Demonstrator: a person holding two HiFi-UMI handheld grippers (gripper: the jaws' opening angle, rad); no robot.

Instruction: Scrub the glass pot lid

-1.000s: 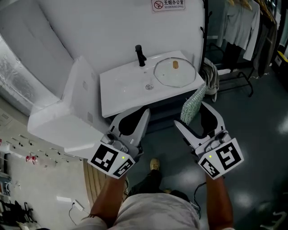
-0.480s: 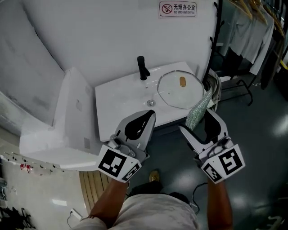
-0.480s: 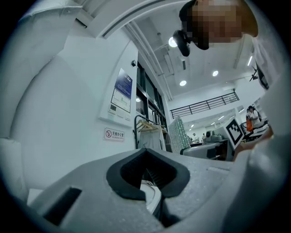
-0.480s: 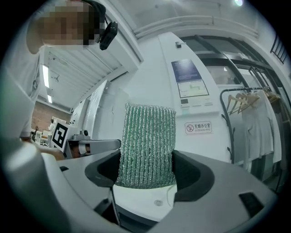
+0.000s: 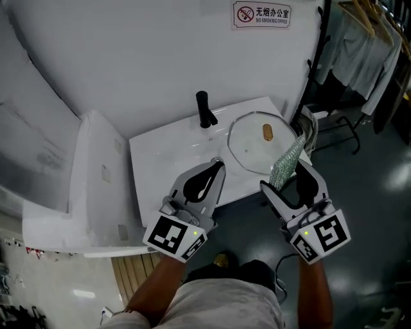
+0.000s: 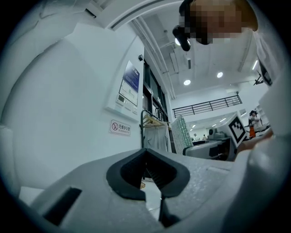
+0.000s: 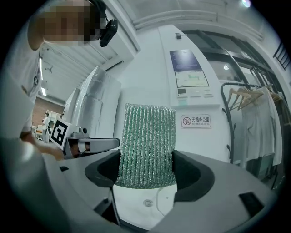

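Observation:
The round glass pot lid (image 5: 257, 144) with a brown knob (image 5: 268, 135) lies flat on the right part of the white sink (image 5: 160, 160). In the head view my left gripper (image 5: 218, 167) is shut and empty, held over the sink's front edge. My right gripper (image 5: 287, 178) is shut on a green knitted scrubbing cloth (image 5: 287, 160), which sticks up by the lid's near right rim. The right gripper view shows the cloth (image 7: 146, 145) upright between the jaws of my right gripper (image 7: 145, 179), with the basin (image 7: 143, 205) below. In the left gripper view my left gripper (image 6: 146, 152) has its jaws together.
A black faucet (image 5: 204, 109) stands at the back of the sink against a white wall with a no-smoking sign (image 5: 262, 13). A white panel (image 5: 90, 186) adjoins the sink on the left. A clothes rack with hanging garments (image 5: 359, 58) stands at the right.
Both grippers have moved forward to the sink, which has come nearer in the head view. The right one still holds the green cloth, now next to the lid's rim.

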